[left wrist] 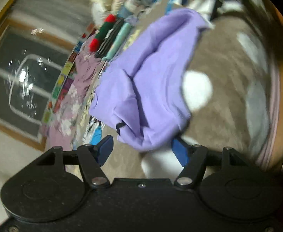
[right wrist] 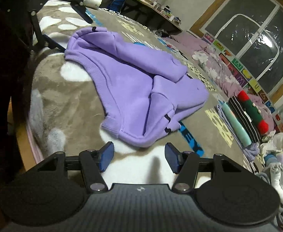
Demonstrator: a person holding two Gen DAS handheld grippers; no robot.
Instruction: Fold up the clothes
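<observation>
A purple sweatshirt [right wrist: 133, 81] lies partly folded on a brown blanket with white spots [right wrist: 68, 100]. It also shows in the blurred left wrist view [left wrist: 153, 81], its near edge just ahead of the pads. My left gripper [left wrist: 141, 152] is open, jaws wide apart, at the garment's near edge. It also shows in the right wrist view [right wrist: 71, 13], beyond the sweatshirt's far end. My right gripper [right wrist: 139, 155] is open and empty, just short of the sweatshirt's near hem.
A row of folded clothes [right wrist: 244, 114], striped, teal, red and green, lies to the right on the blanket. A heap of loose laundry [right wrist: 277, 154] sits at the far right. A window [right wrist: 257, 38] and a cluttered low table [right wrist: 153, 5] stand beyond.
</observation>
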